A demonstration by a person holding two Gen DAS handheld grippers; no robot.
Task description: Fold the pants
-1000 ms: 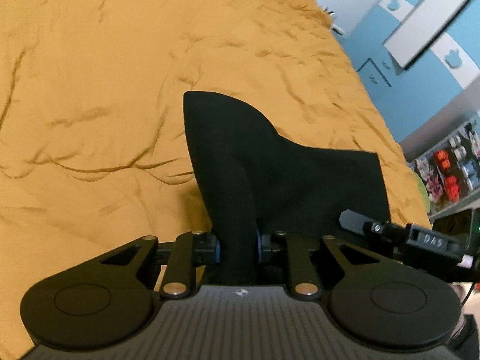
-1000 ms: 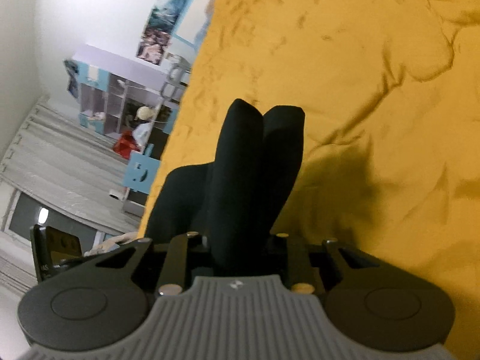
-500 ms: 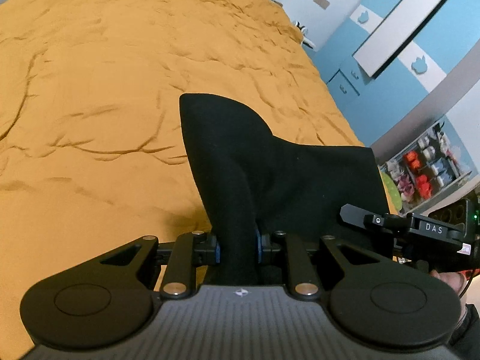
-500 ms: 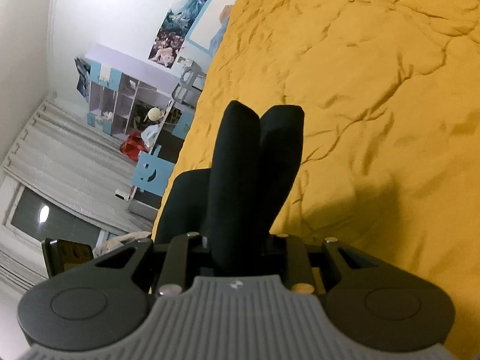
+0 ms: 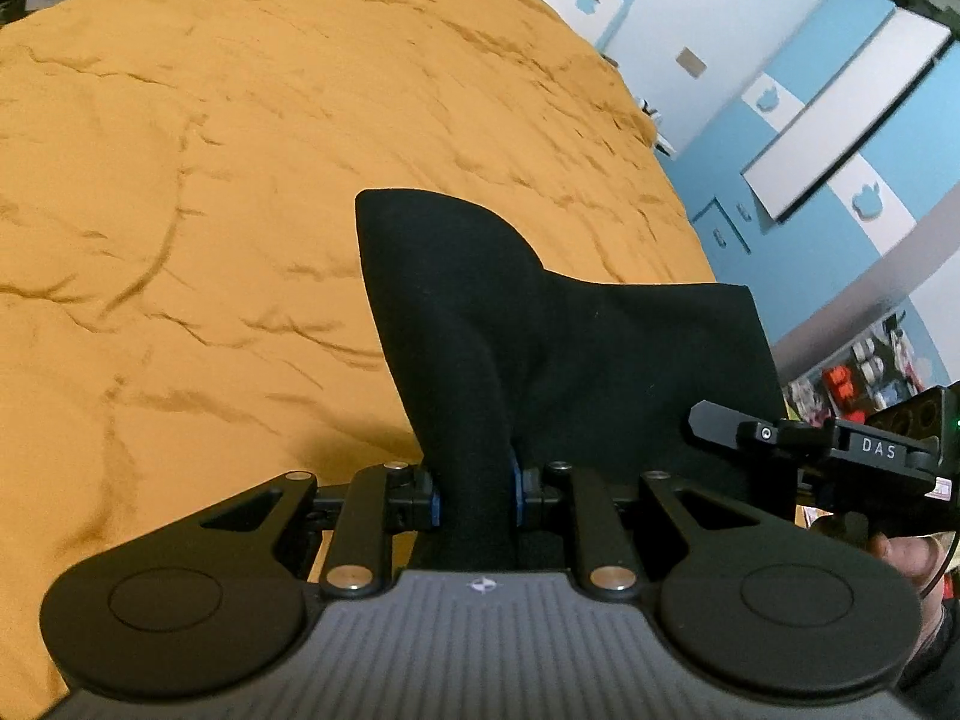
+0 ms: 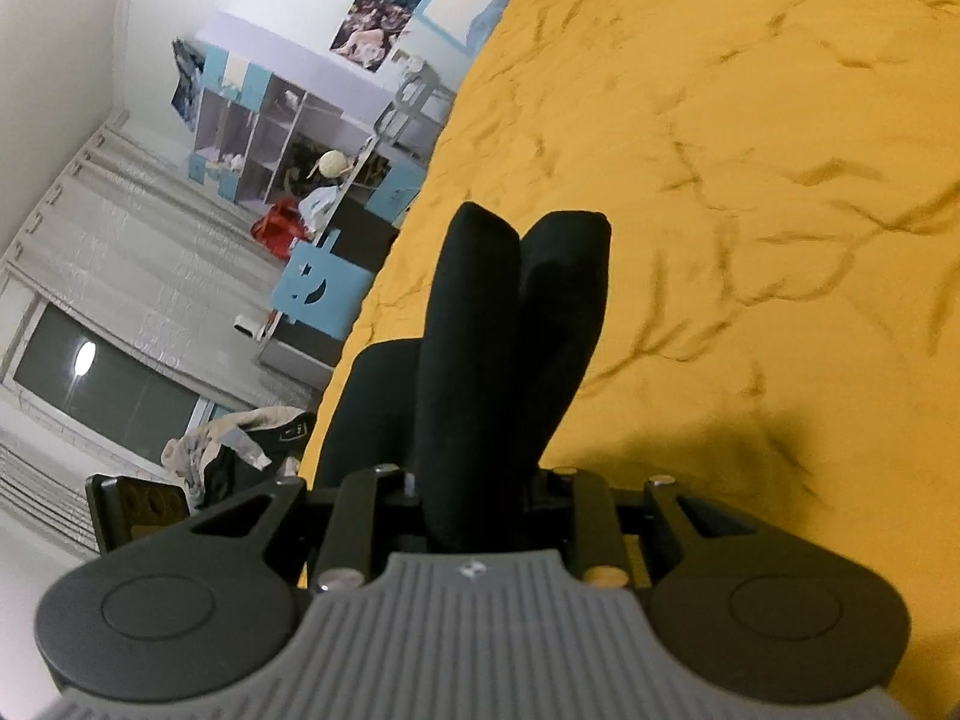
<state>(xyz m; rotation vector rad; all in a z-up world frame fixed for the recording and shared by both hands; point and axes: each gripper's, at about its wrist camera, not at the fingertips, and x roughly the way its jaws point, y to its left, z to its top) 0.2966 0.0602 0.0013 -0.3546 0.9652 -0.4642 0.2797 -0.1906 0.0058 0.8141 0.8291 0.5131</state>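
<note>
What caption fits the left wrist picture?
Left gripper clamps black pants above an orange bedspread.

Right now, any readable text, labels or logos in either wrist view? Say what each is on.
"DAS": white letters on the right gripper, seen in the left wrist view.
Posters on the wall: too blurred to read.
Shelf items: too small to read.
Nothing else legible.
</note>
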